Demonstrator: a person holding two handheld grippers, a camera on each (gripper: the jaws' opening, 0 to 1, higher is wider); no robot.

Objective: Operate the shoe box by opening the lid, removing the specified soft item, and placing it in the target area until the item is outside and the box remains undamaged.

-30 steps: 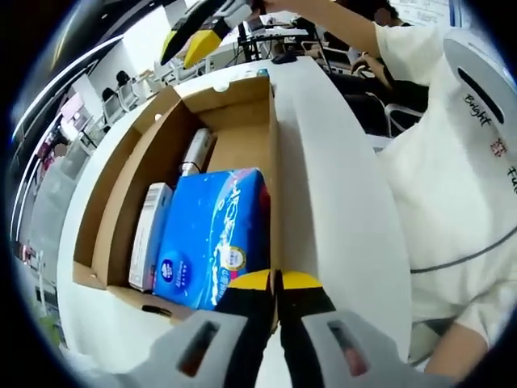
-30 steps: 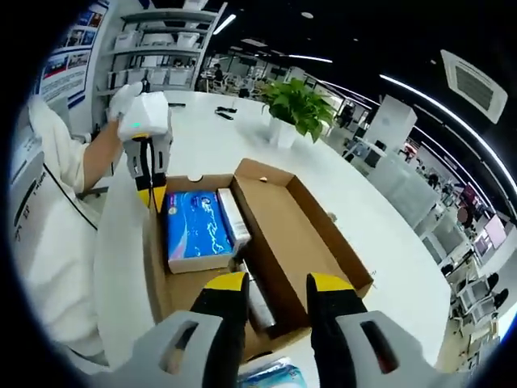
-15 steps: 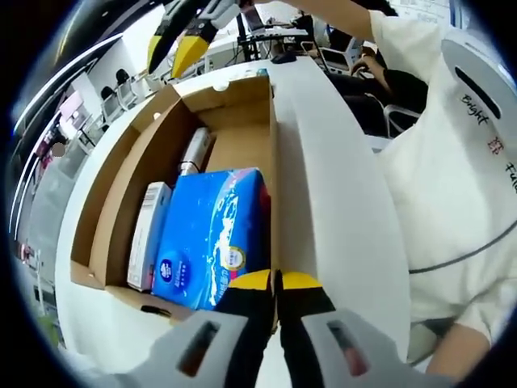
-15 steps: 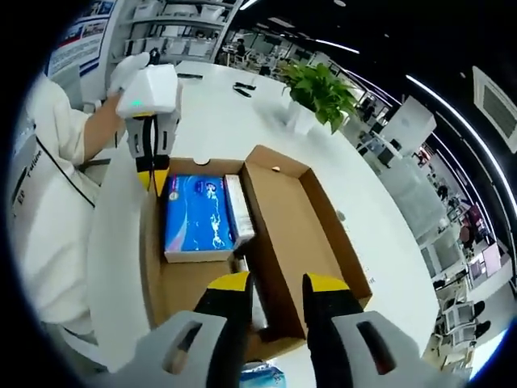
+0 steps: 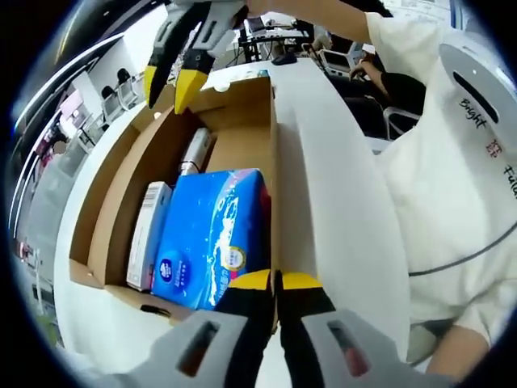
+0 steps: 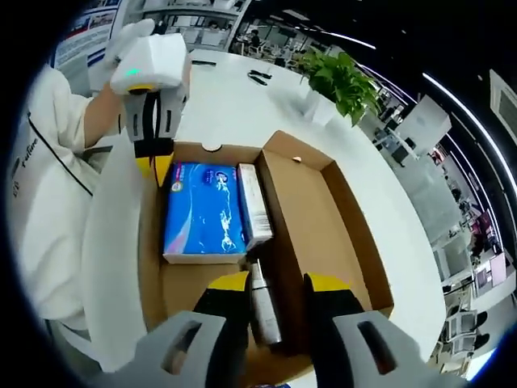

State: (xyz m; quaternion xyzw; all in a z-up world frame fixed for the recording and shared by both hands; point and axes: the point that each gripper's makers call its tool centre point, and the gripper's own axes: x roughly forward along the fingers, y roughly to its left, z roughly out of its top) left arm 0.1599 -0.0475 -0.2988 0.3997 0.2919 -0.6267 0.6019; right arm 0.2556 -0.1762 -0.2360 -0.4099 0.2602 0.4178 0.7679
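Left gripper pinched tight on the open shoe box lid's edge. Right gripper, jaws parted and empty, over the box end above a silver tube; blue tissue pack inside.

The white shirt carried the word "Bright" in dark letters near the shoulder; further lettering beside it, and print on the blue pack, stayed unreadable.

Slim bottle partly behind right tool

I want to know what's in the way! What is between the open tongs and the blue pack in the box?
In the right gripper view, a silvery tube lies between the right tongs and the blue pack, plus bare box floor.
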